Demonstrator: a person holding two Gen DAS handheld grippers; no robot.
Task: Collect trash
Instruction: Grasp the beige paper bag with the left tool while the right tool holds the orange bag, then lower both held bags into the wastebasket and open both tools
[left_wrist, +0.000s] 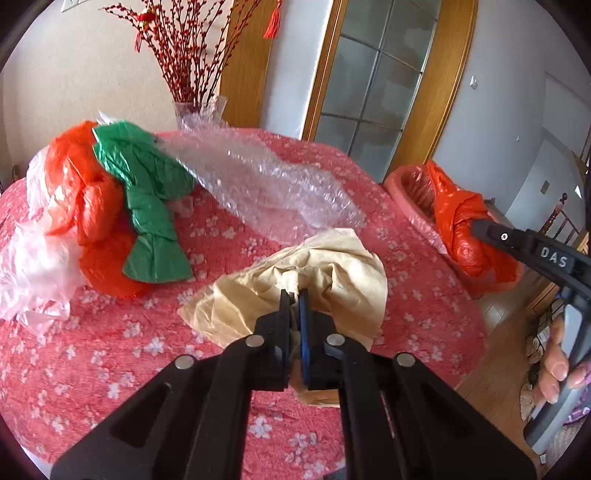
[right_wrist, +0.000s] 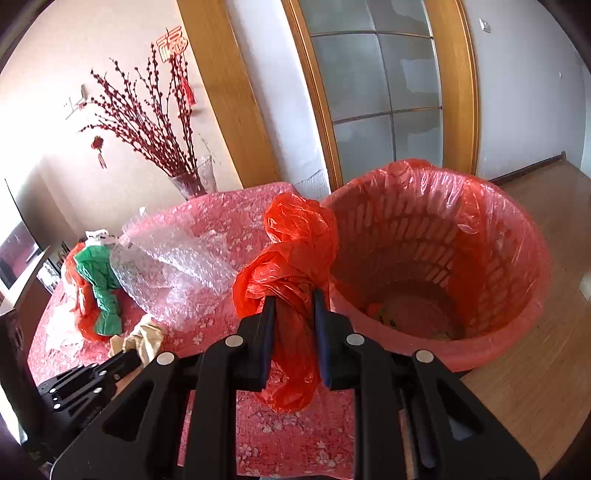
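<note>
Nearest the left camera: black left gripper, jaws pinched tight on a crumpled beige paper sheet lying on the round table with a pink floral cloth. Black right gripper, jaws narrowly parted, clamped around a twisted orange plastic bag, raised just beside the rim of a red lattice wastebasket lined with a thin pink bag. Farther back on the cloth: clear bubble wrap, crumpled green plastic bag, orange and white plastic bags. Glass vase of red branches at the far edge.
</note>
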